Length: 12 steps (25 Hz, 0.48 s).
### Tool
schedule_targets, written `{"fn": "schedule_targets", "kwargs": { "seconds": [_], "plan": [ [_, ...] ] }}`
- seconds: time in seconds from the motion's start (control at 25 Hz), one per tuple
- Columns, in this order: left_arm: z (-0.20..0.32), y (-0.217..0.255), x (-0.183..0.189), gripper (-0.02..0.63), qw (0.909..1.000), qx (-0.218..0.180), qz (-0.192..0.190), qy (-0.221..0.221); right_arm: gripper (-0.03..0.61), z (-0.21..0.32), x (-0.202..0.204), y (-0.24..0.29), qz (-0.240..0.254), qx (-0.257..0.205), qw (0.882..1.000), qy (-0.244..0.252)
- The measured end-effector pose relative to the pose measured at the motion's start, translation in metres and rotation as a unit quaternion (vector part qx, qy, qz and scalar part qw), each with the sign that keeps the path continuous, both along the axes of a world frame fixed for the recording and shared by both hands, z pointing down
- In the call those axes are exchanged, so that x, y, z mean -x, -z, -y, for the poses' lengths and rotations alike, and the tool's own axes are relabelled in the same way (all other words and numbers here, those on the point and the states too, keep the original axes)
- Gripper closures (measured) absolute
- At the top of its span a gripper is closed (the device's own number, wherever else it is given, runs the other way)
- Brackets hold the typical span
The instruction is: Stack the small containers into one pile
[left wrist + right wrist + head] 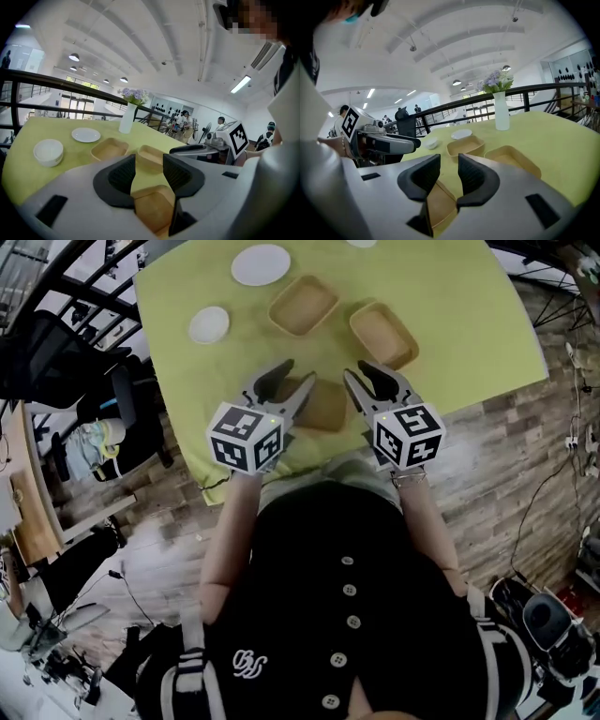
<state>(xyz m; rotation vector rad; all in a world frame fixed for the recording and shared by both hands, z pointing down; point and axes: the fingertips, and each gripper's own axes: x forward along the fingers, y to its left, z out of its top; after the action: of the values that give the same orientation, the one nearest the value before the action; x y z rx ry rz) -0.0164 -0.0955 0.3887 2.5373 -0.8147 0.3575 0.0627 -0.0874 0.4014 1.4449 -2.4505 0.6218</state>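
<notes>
Small containers (303, 304) lying unstacked on the yellow cloth (469, 315), three in all

The nearest container (326, 407) is sitting between the left gripper (289, 382) and the right gripper (367, 379); both are holding their jaws apart and grasping nothing, apparently lining up to take it from either side. Beyond it, the far containers (383, 334) are waiting apart. A white bowl (209, 324) and a plate (261, 264) are lying farther off to its left, blocking nothing.

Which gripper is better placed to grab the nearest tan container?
Left gripper, likely: the container lies centred under its open jaws, while under the right gripper only its edge shows, off to one side.
</notes>
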Motion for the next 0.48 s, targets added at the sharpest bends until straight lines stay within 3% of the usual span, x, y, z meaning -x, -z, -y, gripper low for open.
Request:
{"fn": "schedule_targets", "kwargs": {
  "seconds": [0.32,0.48],
  "plan": [
    [-0.006,-0.025,0.024,0.438,0.9992,0.033,0.011,0.021,0.46,0.004,0.024,-0.016,-0.008,0.021,0.998,0.065],
    [-0.002,-0.035,0.031,0.439,0.9986,0.046,0.01,0.022,0.46,0.012,0.037,-0.029,-0.042,0.03,0.993,0.104]
  ]
}}
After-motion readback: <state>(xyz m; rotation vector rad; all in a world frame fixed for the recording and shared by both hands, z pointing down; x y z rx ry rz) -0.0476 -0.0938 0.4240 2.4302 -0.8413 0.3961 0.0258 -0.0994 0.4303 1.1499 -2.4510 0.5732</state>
